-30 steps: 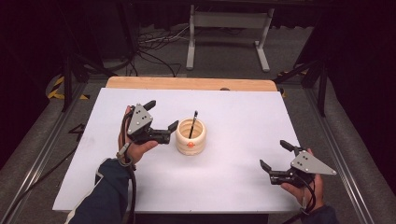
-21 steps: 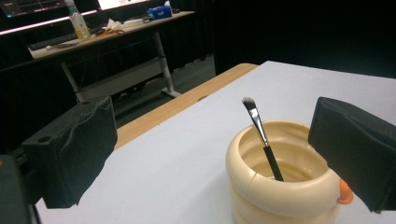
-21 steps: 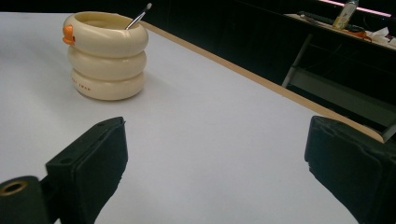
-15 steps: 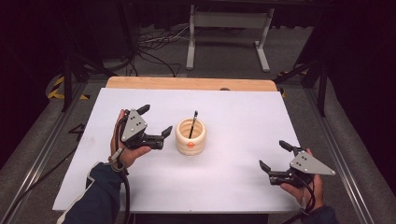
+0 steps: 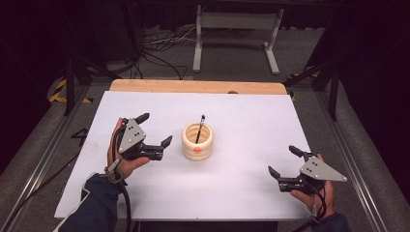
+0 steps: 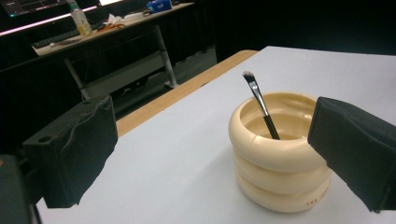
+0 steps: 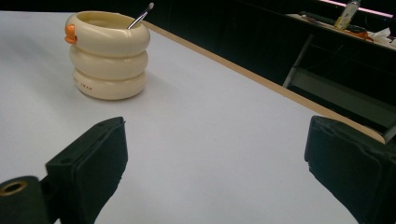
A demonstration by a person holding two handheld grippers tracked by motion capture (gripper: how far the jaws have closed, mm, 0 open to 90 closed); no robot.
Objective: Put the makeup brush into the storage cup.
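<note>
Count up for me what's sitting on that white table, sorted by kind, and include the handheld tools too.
Cream ringed holder with an orange tab: 1
Thin black-handled makeup brush standing in the holder: 1
Black two-jaw handheld tools: 2, the left tool and the right tool, both open
Total: 4

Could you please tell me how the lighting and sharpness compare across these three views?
High view: the white table is evenly lit, the surroundings fall into near black, and the picture is a little soft. Left gripper view: the cream holder and brush are sharp, while the near jaws look blurred. Right gripper view: the holder is fairly crisp with a soft shadow beside it; the background is dim.
</note>
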